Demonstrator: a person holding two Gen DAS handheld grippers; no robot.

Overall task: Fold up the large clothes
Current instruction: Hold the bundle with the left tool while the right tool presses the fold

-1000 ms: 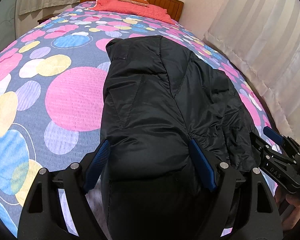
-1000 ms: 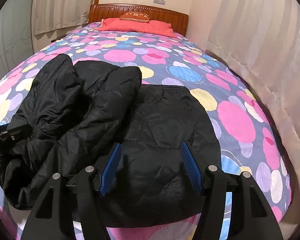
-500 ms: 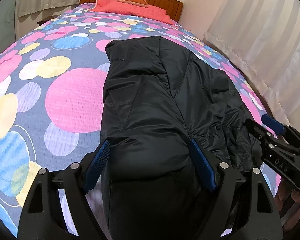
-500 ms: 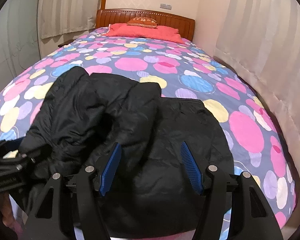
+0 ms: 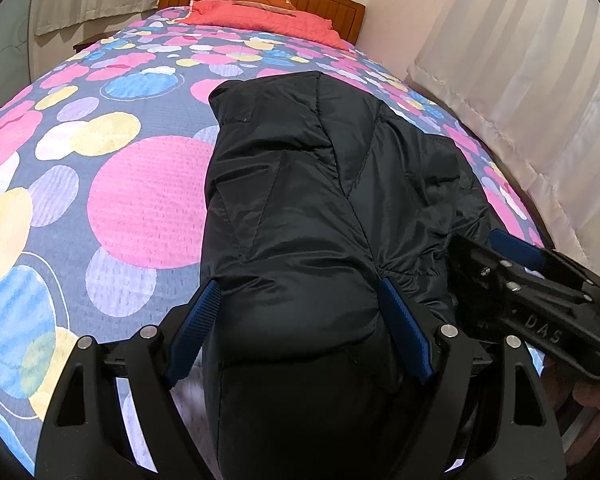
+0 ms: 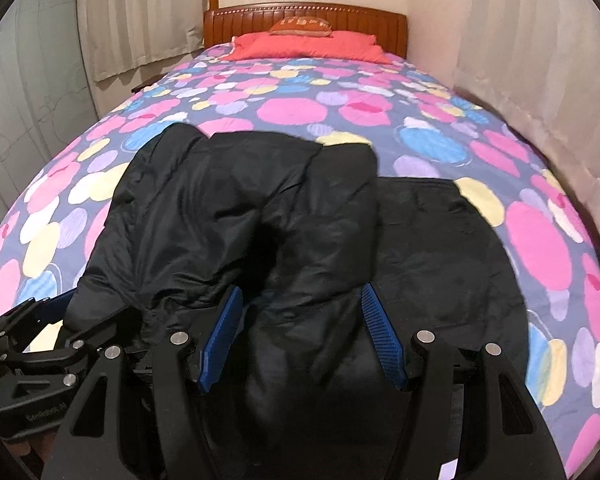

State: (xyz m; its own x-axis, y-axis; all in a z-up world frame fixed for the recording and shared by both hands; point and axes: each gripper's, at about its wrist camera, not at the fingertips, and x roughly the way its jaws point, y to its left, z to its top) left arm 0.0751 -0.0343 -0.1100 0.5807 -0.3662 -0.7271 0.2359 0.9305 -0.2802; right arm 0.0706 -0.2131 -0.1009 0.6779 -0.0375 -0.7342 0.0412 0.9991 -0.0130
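The left gripper [image 5: 300, 320] and the right gripper [image 6: 300, 332] each stand with jaws apart over the black padded jacket [image 5: 300, 208], which lies partly folded at the near edge of the bed [image 6: 300, 92], below the red pillow [image 6: 308, 46].

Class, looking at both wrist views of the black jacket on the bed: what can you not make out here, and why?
- Black jacket near hem: left wrist view, cut off by the bottom edge and the left gripper.
- Whether the right gripper pinches fabric: right wrist view, black on black.
- Cushion lettering: too small.
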